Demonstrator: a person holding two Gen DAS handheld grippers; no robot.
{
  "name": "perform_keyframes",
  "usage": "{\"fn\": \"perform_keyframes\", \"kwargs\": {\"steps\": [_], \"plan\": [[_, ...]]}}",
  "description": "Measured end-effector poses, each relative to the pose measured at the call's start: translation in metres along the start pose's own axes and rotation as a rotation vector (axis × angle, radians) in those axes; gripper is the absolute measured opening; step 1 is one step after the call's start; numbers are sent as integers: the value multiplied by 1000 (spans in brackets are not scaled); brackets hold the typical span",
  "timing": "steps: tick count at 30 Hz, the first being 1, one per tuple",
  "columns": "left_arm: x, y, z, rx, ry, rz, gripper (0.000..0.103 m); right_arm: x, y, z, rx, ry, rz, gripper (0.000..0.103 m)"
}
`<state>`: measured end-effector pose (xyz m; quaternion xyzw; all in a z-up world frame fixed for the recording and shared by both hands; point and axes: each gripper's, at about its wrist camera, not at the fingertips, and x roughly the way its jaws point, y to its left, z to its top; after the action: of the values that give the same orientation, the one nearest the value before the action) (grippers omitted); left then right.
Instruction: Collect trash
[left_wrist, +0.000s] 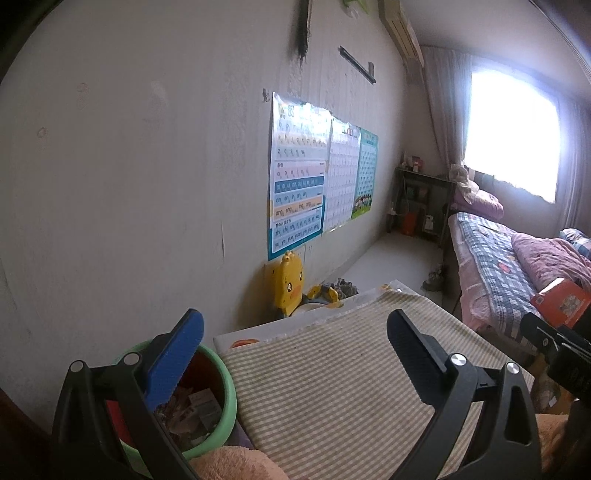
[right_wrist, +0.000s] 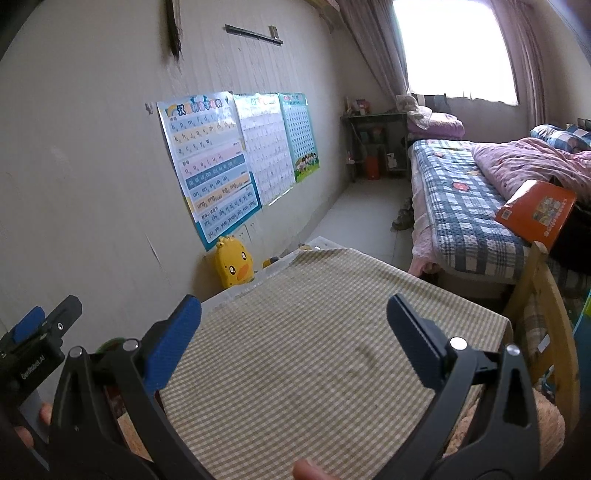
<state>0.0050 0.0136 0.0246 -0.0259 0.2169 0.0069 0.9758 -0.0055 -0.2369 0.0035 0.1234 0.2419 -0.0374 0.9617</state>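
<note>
A green-rimmed bin (left_wrist: 225, 402) stands at the lower left of the left wrist view, beside the table, with crumpled paper trash (left_wrist: 192, 413) inside. My left gripper (left_wrist: 295, 343) is open and empty, its blue left finger above the bin's rim. My right gripper (right_wrist: 295, 332) is open and empty above the checked tablecloth (right_wrist: 314, 350). No loose trash shows on the cloth. The left gripper also shows at the left edge of the right wrist view (right_wrist: 40, 325). A sliver of the bin's green rim (right_wrist: 107, 345) shows there.
A yellow duck toy (left_wrist: 290, 284) stands against the wall behind the table. Posters (right_wrist: 218, 166) hang on the wall. A bed (right_wrist: 461, 206) with a checked quilt and an orange book (right_wrist: 535, 214) lies to the right. A wooden chair frame (right_wrist: 546, 314) stands near the table's right edge.
</note>
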Motion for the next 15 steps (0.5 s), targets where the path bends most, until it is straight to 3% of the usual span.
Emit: {"fn": "perform_keyframes", "kwargs": {"steps": [15], "plan": [[5,-1,-2,3,22,2,95,5,1,-3,1,19,-6,99]]}}
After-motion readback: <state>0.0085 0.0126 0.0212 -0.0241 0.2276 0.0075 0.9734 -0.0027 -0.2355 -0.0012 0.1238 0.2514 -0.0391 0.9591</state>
